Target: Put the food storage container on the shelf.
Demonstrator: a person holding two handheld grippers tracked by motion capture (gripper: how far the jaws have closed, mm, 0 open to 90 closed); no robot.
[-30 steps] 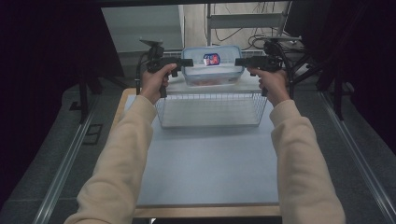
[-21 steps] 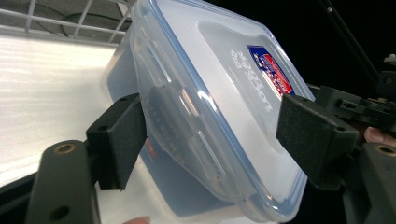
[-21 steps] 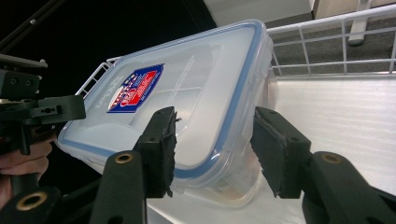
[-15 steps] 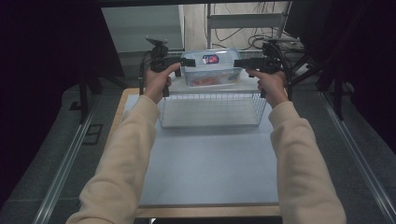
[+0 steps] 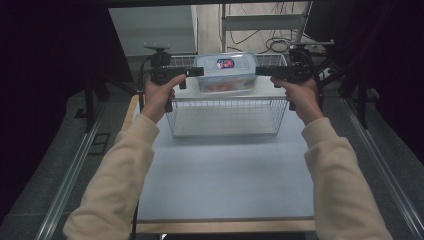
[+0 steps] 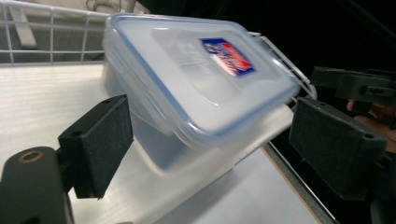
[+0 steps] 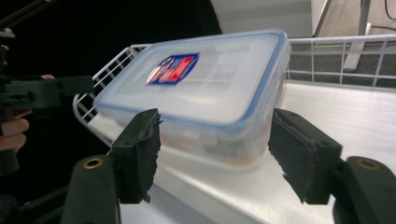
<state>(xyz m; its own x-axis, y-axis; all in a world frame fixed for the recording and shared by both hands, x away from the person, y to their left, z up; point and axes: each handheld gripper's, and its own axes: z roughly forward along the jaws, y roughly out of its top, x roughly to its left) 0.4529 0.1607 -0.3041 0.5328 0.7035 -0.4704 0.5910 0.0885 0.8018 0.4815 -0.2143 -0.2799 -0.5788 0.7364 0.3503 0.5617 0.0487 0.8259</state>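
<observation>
Person's got both arms stretched out over the bench (image 5: 225, 175), one gripper in each hand. Left gripper (image 5: 197, 72) points in from the left, right gripper (image 5: 261, 70) from the right, both aimed at a clear plastic box (image 5: 226, 74) w/ a blue-rimmed lid and a red/blue sticker (image 5: 225, 63) on top. Something orange-ish is inside, can't make out what.

The box is at the far end of the bench, up over the back part of a white wire basket (image 5: 225, 116). Can't tell if it's resting on the basket's rim or held up off it.

From the left gripper view the fingers (image 6: 98, 140) are spread wide, one on each side of the box's end, w/ the box (image 6: 196, 88) tilted between them. Pads look near the walls but not squeezing, tbh a visible gap on the right one. Same deal in the right gripper view: fingers (image 7: 137, 149) wide, box (image 7: 201, 98) sitting between them, pads beside the walls, not clamped. The other hand (image 7: 14, 130) shows at the far left there.

Cream sleeves (image 5: 120, 170) on both arms. Cables on the floor (image 5: 270, 45) behind the bench.
</observation>
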